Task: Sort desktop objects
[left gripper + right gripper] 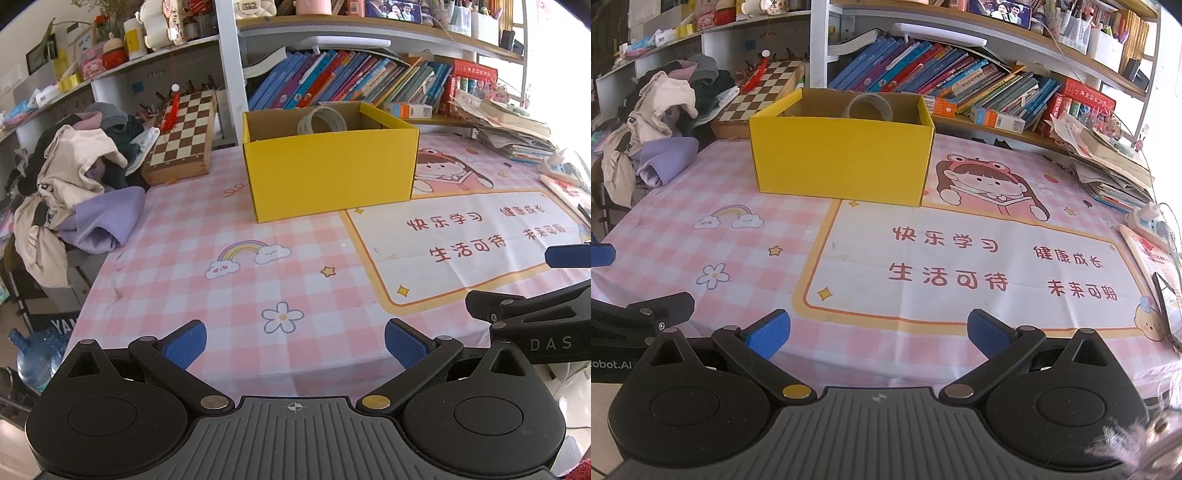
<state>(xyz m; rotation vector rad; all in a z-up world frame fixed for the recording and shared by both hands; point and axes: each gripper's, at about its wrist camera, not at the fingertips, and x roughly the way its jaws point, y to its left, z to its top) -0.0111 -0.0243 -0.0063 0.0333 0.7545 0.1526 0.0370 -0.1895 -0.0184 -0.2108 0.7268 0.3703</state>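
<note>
Yellow box (pixel 328 173) is sitting mid-desk on the pink checked mat (pixel 229 288), w/ a clear tape roll (pixel 322 121) leaning inside vs. the back wall. I'm holding the left gripper (pixel 295 345) low near the desk's front edge, fingers spread wide, nothing btwn them. Right gripper (pixel 878 332) is hanging alongside, also released & empty. Chessboard (pixel 181 136) and clothes pile (pixel 74 184) are lying left of the box, books (pixel 942 81) behind.

Bright daylight from the right — window area blown out to white in both views. Shadows on the desk (pixel 184 258) soft, faint. Heavy fisheye bending at edges, dark corner vignetting. Centre sharp — lower-right corner of right wrist view blurred.
</note>
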